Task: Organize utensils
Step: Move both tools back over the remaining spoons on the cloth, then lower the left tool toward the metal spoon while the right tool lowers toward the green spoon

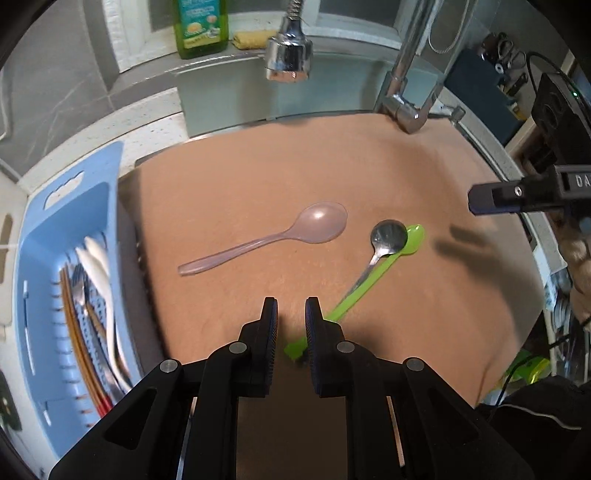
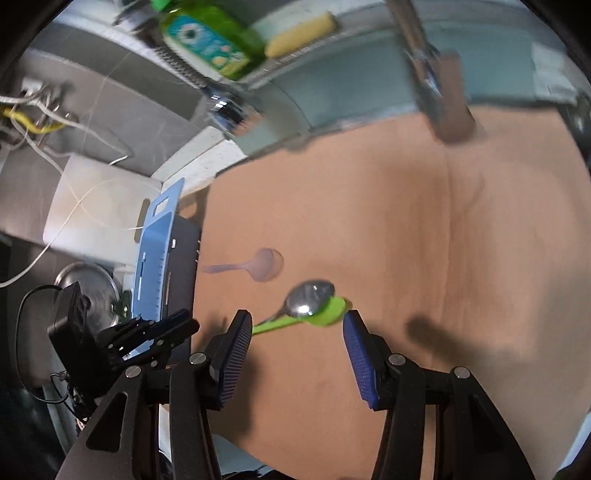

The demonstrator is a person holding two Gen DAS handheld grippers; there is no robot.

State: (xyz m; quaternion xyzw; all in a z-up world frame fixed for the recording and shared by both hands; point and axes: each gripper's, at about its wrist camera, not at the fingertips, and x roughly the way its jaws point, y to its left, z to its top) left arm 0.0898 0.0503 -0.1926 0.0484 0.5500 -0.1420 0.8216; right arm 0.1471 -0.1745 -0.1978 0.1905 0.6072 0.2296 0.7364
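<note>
On the brown mat (image 1: pixel 295 177) lie a translucent pink plastic spoon (image 1: pixel 273 240), and a small metal spoon (image 1: pixel 384 243) resting across a green plastic spoon (image 1: pixel 373 280). My left gripper (image 1: pixel 291 308) hovers just above the green spoon's handle end, jaws narrowly open and empty. My right gripper (image 2: pixel 297 321) is open wide, hovering close over the metal spoon (image 2: pixel 308 297) and green spoon (image 2: pixel 325 312); it also shows at the right edge of the left wrist view (image 1: pixel 476 201). The pink spoon (image 2: pixel 258 266) lies beyond.
A blue utensil basket (image 1: pixel 37 266) at the left holds a white spoon, forks and chopsticks; it also shows in the right wrist view (image 2: pixel 155 258). A chrome faucet (image 1: pixel 290 55), a green soap bottle (image 1: pixel 201 26) and a yellow sponge (image 1: pixel 253 38) stand at the back.
</note>
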